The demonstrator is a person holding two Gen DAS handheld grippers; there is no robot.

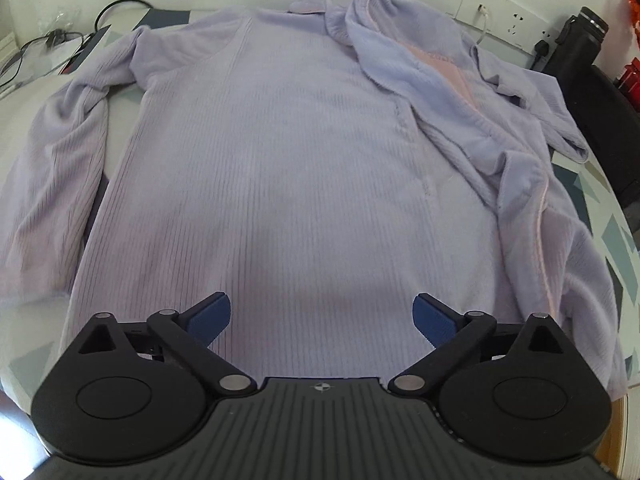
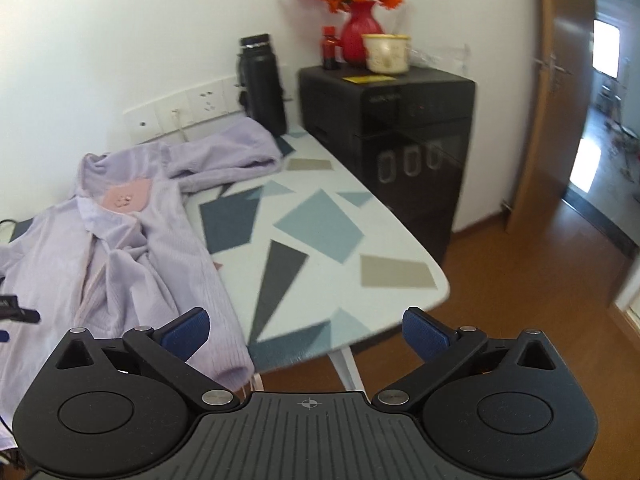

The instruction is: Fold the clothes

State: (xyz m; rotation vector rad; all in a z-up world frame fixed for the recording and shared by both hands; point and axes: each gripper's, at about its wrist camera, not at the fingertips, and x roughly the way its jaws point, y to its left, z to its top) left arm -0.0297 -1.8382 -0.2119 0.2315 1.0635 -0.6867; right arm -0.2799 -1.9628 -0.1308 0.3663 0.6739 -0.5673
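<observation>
White walls, a wooden floor, and a table (image 2: 320,216) with a cloth of blue, grey and tan shapes: that's our stage, and on it lies a lilac ribbed garment (image 1: 280,168), spread out with its collar toward the wall sockets (image 1: 480,12). Most of the body lies flat and fairly smooth. Look at the far right side, though: one front panel is flipped over onto the body, showing a pink patch (image 1: 444,72), and the right sleeve (image 2: 224,152) lies bunched toward the black bottle (image 2: 262,84). Over on the other side the left sleeve (image 1: 56,168) trails down alongside the body, loosely creased and not folded in.

The left gripper (image 1: 322,318) hangs over the hem end of the garment, jaws spread wide, nothing between the blue pads. And the right gripper (image 2: 306,330), off past the table's near edge, is just as wide apart and just as empty, with the cloth's edge below its left finger.

So I'd call this early going: the piece is laid out, one panel is perhaps turned in, but both sleeves and the lengthwise folds look not yet done. Neither gripper has a hold of anything.
</observation>
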